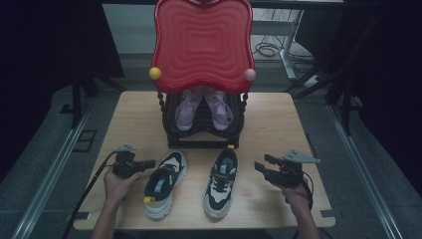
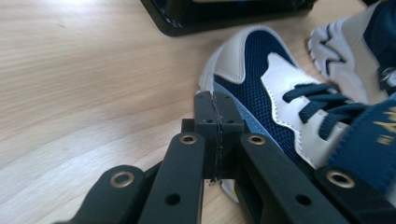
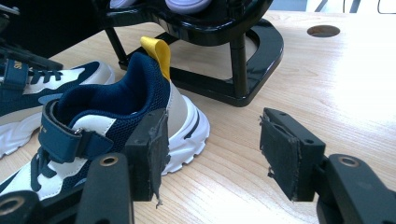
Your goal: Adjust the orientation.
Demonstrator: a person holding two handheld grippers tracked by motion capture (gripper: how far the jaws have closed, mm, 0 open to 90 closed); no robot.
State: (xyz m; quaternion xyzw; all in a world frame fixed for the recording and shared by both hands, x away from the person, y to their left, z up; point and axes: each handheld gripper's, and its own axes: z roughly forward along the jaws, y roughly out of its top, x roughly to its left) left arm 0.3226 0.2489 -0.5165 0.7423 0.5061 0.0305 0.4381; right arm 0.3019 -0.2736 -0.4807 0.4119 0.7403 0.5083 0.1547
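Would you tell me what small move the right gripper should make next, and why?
Probably ease the right gripper left toward the navy-and-white sneaker with the yellow heel loop: its fingers stand open, with bare wooden table between them and the heel beside them.

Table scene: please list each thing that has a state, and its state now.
left gripper: shut, empty, beside left sneaker.
right gripper: open, empty.
left sneaker: upright on table.
right sneaker: upright on table, strap fastened.
pink shoes: on black rack.
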